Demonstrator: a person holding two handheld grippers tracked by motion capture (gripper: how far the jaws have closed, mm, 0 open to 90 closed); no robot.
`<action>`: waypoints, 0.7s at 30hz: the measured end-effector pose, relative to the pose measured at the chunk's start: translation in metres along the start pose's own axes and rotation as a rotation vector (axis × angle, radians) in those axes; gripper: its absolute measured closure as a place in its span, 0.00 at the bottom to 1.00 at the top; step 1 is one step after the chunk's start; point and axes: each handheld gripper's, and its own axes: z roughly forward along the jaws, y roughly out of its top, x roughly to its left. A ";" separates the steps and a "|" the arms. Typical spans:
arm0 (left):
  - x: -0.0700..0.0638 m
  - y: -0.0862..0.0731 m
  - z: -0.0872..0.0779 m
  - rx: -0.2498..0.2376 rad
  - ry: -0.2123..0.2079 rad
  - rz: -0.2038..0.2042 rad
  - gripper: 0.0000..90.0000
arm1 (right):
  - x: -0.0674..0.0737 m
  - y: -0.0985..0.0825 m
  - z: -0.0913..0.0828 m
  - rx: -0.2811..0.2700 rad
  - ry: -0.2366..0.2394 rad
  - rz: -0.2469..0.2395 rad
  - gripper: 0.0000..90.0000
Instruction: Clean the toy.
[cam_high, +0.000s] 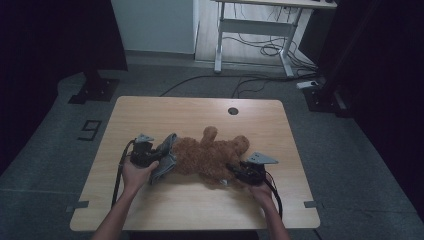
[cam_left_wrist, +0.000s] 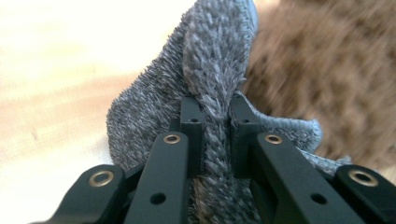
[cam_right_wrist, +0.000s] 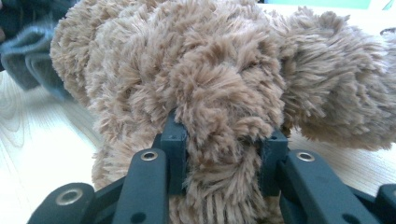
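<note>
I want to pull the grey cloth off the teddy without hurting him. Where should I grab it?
Probably on the raised fold of the grey cloth at its outer edge, coming from the teddy's left end. The fold stands clear of the fur there, so jaws pinch cloth alone. The left gripper already clamps that fold.

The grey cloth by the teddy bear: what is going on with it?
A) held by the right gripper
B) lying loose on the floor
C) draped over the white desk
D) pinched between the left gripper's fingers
D: the left gripper has its fingers closed on a fold of the grey cloth, right beside the brown teddy bear.
</note>
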 end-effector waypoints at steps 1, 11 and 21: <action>0.000 -0.004 0.004 0.005 -0.011 -0.019 0.88 | 0.000 0.000 0.000 0.000 0.001 0.001 0.71; 0.001 0.003 0.018 -0.031 -0.070 -0.049 0.90 | -0.003 0.006 0.006 -0.022 0.003 0.003 0.73; 0.011 0.029 0.040 -0.065 -0.053 -0.070 0.90 | -0.028 0.033 0.036 -0.035 -0.096 -0.034 0.74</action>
